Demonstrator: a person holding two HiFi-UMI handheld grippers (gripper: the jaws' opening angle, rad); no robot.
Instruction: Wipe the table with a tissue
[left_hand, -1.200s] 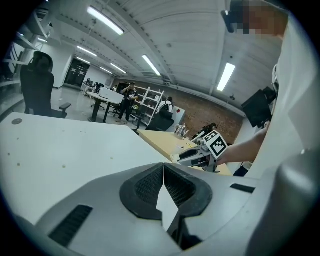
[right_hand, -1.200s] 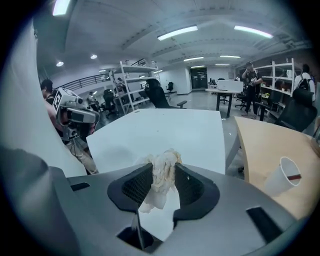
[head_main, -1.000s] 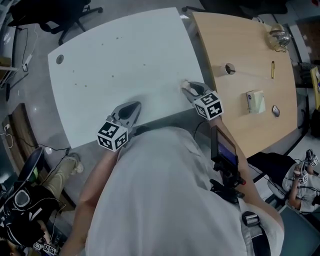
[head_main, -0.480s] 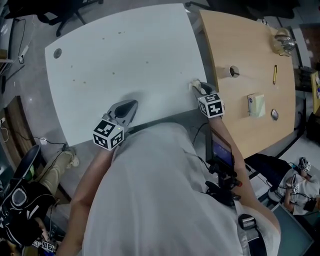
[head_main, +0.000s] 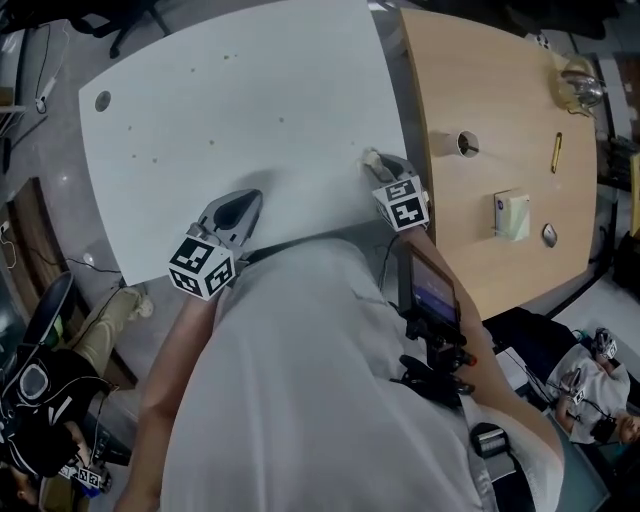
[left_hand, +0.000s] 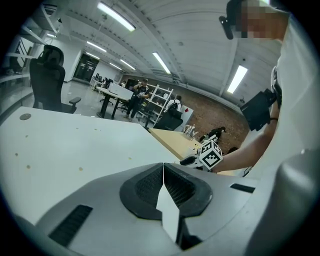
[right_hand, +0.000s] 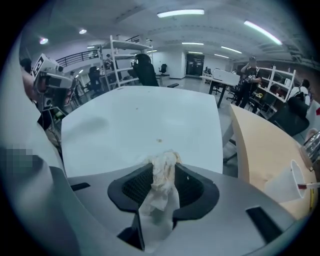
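**Ana:** While the right hand-held gripper (right_hand: 164, 170) is clenching the tissue (right_hand: 159, 200), where exactly is that tissue showing?

**Ben:** It is bunching up between the two dark pads at the centre of the right gripper view. A crumpled wad is poking out past the tips, and a flatter tail is trailing back toward the bottom edge. In the head view it is appearing as a pale lump at the gripper's tip, right of centre, over the near right corner of the white counter (head_main: 250, 100). Whether it is touching the surface, I cannot tell.

**Ana:** And the left hand-held gripper (left_hand: 163, 172)?

**Ben:** Its jaws are meeting tip to tip and grasping nothing. It is sitting at the near edge of the same counter, left of centre in the head view, well apart from the right one.

**Ana:** What is lying further out?

**Ben:** Small brown specks (head_main: 210, 141) are dotting the upper left part of the white counter. One more is lying just beyond the tissue in the right gripper view. A wooden counter (head_main: 470, 230) is standing just beside the white one, at the right of the head view. It is carrying a paper cup (head_main: 445, 143), a yellow pen (head_main: 556, 152) and a pale pad of notes (head_main: 512, 214).
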